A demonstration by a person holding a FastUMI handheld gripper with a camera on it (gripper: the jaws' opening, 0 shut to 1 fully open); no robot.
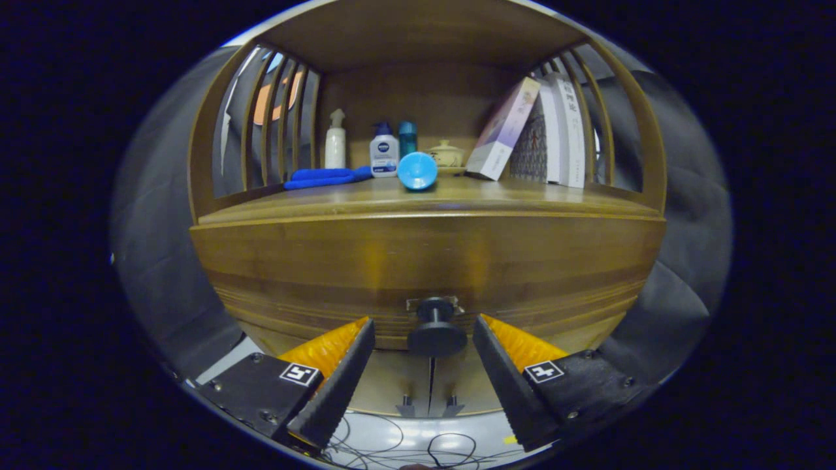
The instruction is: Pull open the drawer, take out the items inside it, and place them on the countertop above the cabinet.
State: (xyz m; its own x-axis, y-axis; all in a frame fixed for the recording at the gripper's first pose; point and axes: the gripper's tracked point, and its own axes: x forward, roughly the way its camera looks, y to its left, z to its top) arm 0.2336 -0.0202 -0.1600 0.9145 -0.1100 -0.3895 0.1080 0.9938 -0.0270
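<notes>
Between my gripper's widely parted fingers, I am seeing the closed drawer's knob sitting untouched, below the countertop carrying bottles and books.

I see the wooden tabletop of the cabinet running under a slatted shelf frame. Along its back edge stand a white spray bottle, a white pump bottle, a teal bottle and a small lidded pot. A blue cloth lies toward the left edge. A blue cup lies on its side mid-tabletop. Toward the right edge, books stand, one box leaning on them.
</notes>
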